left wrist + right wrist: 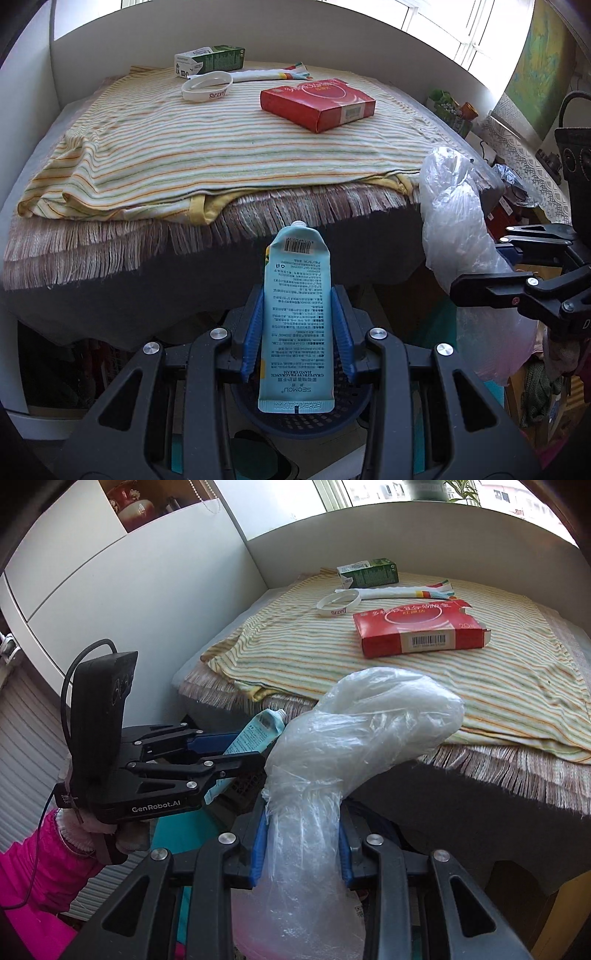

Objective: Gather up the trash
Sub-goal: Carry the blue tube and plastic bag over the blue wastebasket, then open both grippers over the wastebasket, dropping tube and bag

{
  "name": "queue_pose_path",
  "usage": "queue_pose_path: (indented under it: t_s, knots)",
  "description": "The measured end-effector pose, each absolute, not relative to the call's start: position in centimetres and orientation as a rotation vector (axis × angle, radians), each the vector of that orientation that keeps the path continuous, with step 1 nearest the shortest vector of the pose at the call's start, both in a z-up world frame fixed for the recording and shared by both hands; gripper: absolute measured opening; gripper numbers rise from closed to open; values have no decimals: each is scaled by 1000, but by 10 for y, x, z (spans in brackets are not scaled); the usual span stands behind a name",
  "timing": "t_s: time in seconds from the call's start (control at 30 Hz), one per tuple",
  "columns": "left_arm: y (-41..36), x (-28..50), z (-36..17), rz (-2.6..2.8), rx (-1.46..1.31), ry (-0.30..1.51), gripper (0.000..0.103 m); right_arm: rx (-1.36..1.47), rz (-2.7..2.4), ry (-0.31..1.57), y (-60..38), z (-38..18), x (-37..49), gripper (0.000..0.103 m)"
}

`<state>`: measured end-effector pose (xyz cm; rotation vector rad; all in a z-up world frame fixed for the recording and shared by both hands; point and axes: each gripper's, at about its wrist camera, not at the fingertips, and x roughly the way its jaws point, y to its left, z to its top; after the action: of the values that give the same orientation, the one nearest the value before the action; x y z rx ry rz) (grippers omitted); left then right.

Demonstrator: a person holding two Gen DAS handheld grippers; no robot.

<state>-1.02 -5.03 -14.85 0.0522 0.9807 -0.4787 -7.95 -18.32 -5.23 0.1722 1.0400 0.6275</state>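
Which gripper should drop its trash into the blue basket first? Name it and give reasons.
Left, probably. The left gripper holds the tube right above the basket; the right gripper holds the plastic bag off to the side.

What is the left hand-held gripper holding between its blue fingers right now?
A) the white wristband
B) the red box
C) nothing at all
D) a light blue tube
D: in the left wrist view the left hand-held gripper has its blue pads pressed on both sides of a light blue tube, while the red box and white wristband lie on the striped cloth.
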Motion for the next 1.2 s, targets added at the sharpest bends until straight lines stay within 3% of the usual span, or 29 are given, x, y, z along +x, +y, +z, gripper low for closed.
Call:
queue_pose_path:
  t_s: [0.63,1.2]
  knots:
    - [-66,-29,-257,-465,57,1189,35,118,586,1230,-164,-154,-112,31]
    - [-78,-24,-295,-396,124,1280,36,98,531,1292,-154,-196,-102,36]
